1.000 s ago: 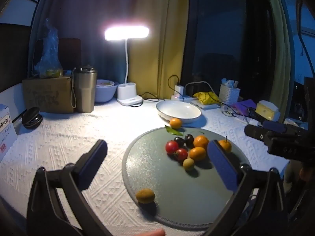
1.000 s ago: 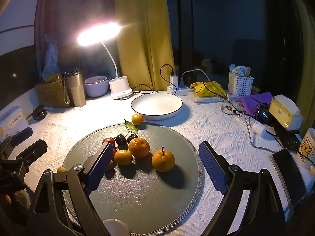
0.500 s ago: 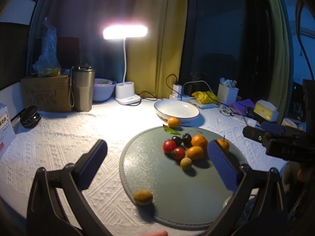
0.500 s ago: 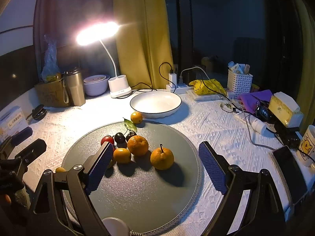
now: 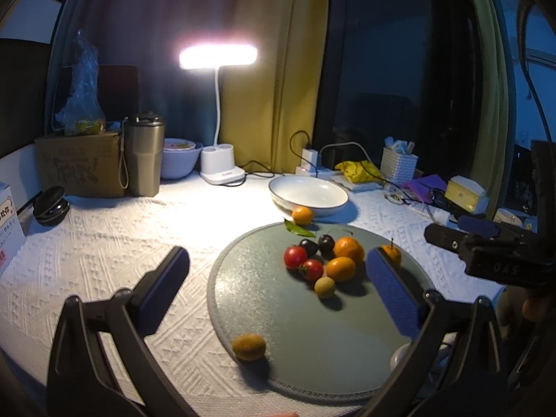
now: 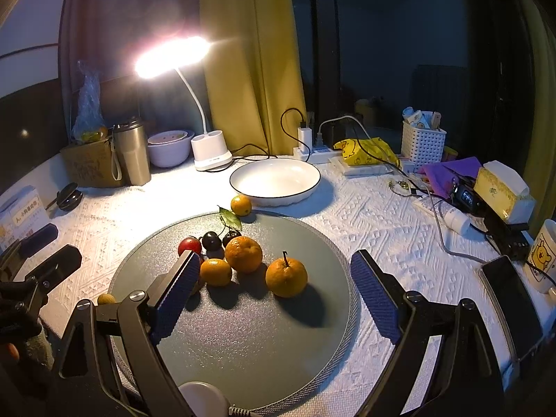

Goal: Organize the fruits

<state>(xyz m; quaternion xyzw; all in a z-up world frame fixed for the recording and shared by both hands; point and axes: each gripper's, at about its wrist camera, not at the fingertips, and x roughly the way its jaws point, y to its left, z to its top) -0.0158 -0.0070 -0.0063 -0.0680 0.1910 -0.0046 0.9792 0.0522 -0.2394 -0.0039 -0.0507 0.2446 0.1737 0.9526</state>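
A round grey mat [image 5: 305, 333] [image 6: 250, 340] holds oranges [image 6: 286, 277], a kumquat [image 6: 215, 271], cherry tomatoes [image 5: 295, 256], dark cherries [image 6: 211, 240] and a small yellow fruit [image 5: 324, 287]. Another small yellow-brown fruit [image 5: 248, 346] lies at the mat's near left edge. One small orange [image 5: 302, 215] [image 6: 240, 205] sits off the mat beside the empty white bowl [image 5: 308, 195] [image 6: 275, 181]. My left gripper [image 5: 278, 292] is open and empty, above the mat's left side. My right gripper [image 6: 274, 295] is open and empty, with the stemmed orange between its fingers' line.
A lit desk lamp [image 5: 219, 59], a steel tumbler [image 5: 144, 155], a cardboard box [image 5: 80, 163] and a bowl [image 5: 180, 157] stand at the back left. Power strip and cables [image 6: 312, 146], a white basket [image 6: 422, 142], a tissue box [image 6: 504, 194], a phone [image 6: 510, 302] and a mug [image 6: 542, 257] crowd the right.
Both grippers have drifted slightly; the fruits have shifted a little in view. Nothing was taken hold of or let go.
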